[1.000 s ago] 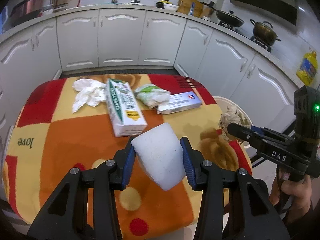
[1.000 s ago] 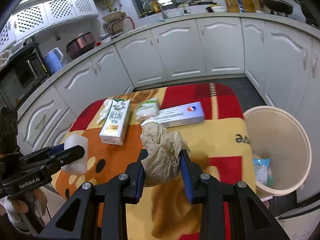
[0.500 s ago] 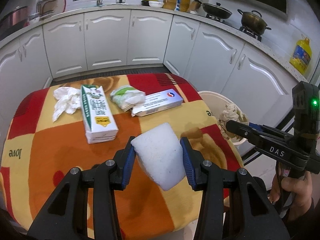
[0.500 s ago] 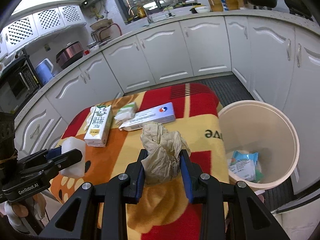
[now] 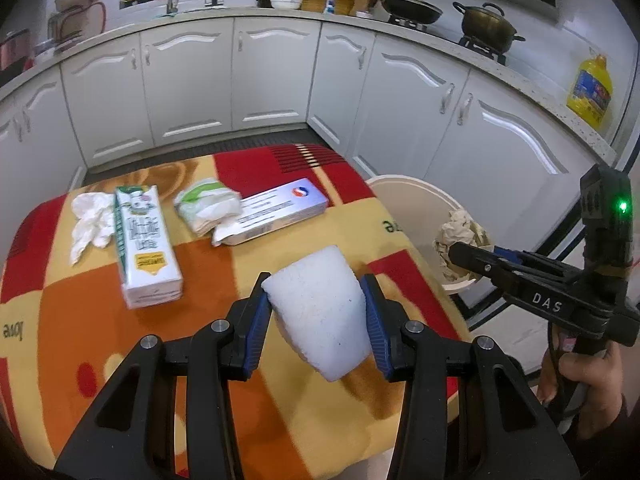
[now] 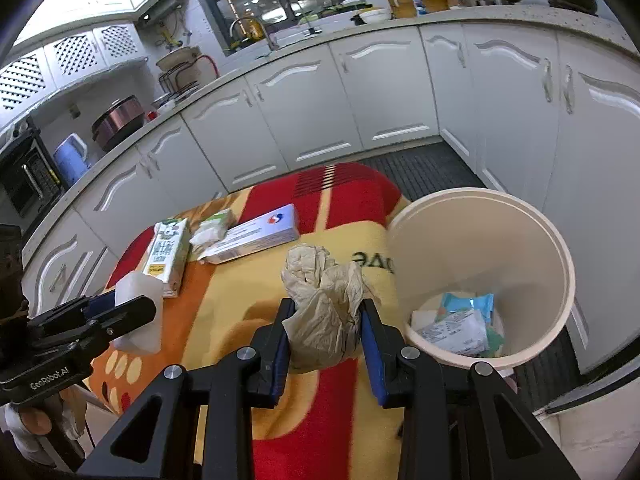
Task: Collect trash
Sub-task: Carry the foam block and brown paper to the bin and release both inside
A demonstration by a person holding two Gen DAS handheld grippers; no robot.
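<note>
Bin [image 6: 560, 264] nearer; foam block [image 5: 320, 304] tilted forward.

Bright, even indoor light; fisheye-bent edges, dark corners, slight blur.

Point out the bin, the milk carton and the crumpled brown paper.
bin [image 6: 556, 240], right wrist view, far inner wall.
milk carton [image 5: 145, 240], left wrist view, top face.
brown paper [image 6: 326, 312], right wrist view, middle of the wad.

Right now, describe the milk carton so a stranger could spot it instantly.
Find the blanket-covered table. At its far left lies the milk carton, flat beside a white tissue. It is the only tall green-and-white box with a yellow label.
</note>
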